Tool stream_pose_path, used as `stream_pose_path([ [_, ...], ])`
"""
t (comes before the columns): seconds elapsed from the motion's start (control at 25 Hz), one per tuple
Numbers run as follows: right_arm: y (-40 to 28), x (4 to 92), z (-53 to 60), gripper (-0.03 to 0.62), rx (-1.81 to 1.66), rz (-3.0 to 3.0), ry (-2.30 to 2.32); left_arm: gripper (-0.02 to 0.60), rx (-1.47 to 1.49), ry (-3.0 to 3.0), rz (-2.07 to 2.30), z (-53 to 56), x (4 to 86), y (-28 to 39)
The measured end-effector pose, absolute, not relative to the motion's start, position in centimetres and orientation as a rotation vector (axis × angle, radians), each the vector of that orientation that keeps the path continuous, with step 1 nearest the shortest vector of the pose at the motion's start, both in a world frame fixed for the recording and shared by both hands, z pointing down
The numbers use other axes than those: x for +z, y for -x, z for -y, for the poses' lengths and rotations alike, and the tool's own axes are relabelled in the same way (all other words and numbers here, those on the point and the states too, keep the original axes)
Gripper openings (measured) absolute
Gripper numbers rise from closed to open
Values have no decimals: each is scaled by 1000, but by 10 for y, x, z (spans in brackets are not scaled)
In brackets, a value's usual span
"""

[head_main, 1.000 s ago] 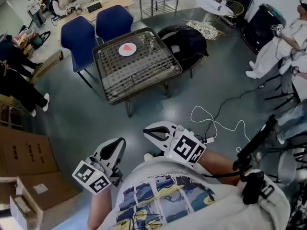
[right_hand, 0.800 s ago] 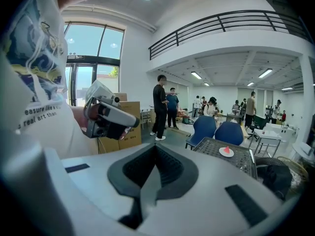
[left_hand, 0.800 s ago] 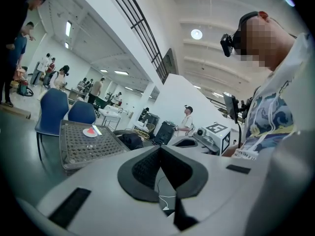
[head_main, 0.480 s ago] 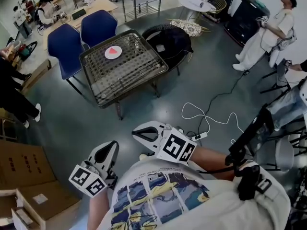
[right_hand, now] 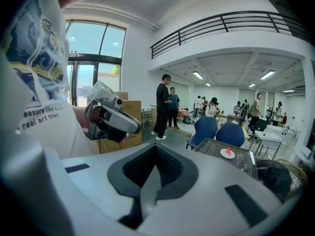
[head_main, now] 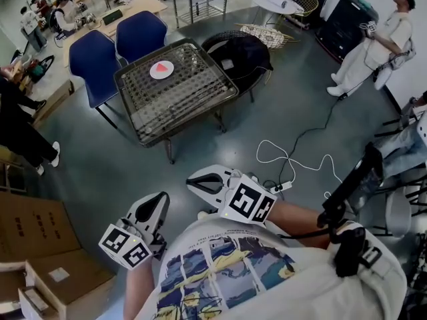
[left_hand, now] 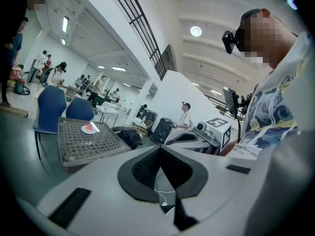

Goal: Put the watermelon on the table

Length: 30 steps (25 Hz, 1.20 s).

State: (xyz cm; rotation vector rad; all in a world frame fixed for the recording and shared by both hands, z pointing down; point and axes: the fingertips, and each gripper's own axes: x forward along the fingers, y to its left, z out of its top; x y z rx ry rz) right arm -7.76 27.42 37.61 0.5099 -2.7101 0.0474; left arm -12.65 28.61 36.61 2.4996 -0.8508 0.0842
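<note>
My left gripper (head_main: 157,204), right gripper (head_main: 199,180): fingers (left_hand: 140,171) clenched, empty. Watermelon slice (head_main: 162,67) on plate (head_main: 154,73) at tabletop (head_main: 193,95) far edge, well ahead; right judged nearer.

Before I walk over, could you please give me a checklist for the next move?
1. Left hand-held gripper shut and empty: ok.
2. Right hand-held gripper shut and empty: ok.
3. Watermelon slice in sight, on the white plate on the wicker table: ok.
4. Table within reach: not ok, open floor lies between.
5. Floor by the feet free: not ok, a white cable lies there.
</note>
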Motion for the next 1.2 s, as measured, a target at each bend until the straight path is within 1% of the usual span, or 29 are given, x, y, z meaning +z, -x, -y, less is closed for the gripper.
stream_pose_path([
  [0.76,86,384,-274,9,43,2690,-518,9,107,-2504,844,-286,378,135],
  [1.2,79,388,-278,9,33,2659,-510,9,119,-2494,860,-292,382,132],
])
